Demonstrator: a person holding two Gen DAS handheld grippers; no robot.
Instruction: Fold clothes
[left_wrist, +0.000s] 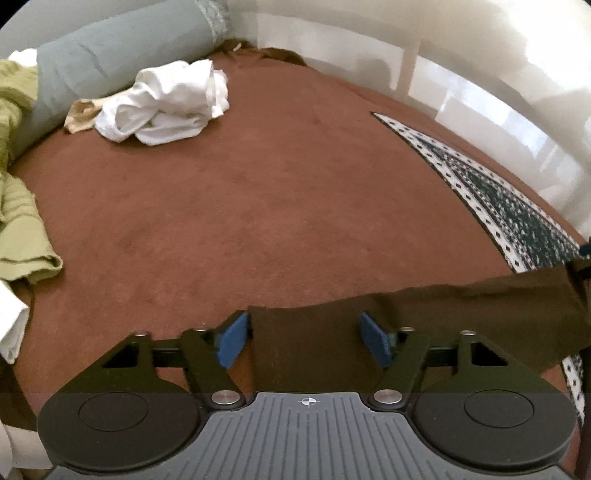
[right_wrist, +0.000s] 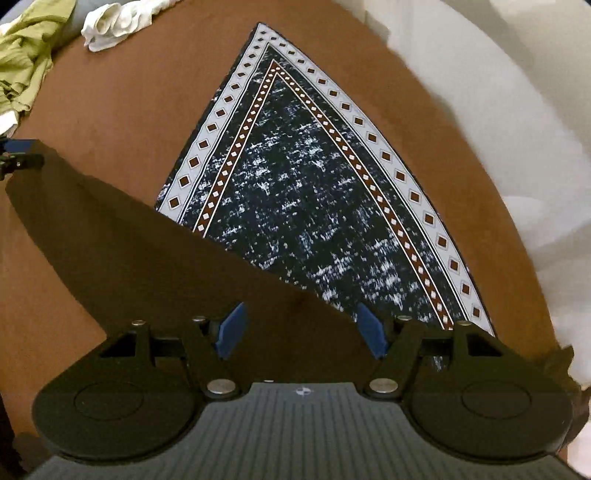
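The whole scene sits on a big brown blanket (left_wrist: 258, 184) covering a bed. On its right side lies a patterned cloth (right_wrist: 314, 192), dark and speckled in the middle with a border of little diamonds, spread out flat. Its near edge is lifted, so you see the plain dark underside stretched as a band between the two grippers. Along the far left there's a grey-green bolster pillow (left_wrist: 110, 55), with a crumpled green garment (left_wrist: 18, 184) beside it and a bunched-up pile of white clothes (left_wrist: 166, 103) just in front of the pillow, well apart from the patterned cloth.

The left gripper (left_wrist: 306, 339) has its blue pads (left_wrist: 232, 339) spread wide with the cloth edge running between them. Same deal for the right gripper (right_wrist: 303, 332): jaws wide apart, the dark fold passing between the pads, not pinched.
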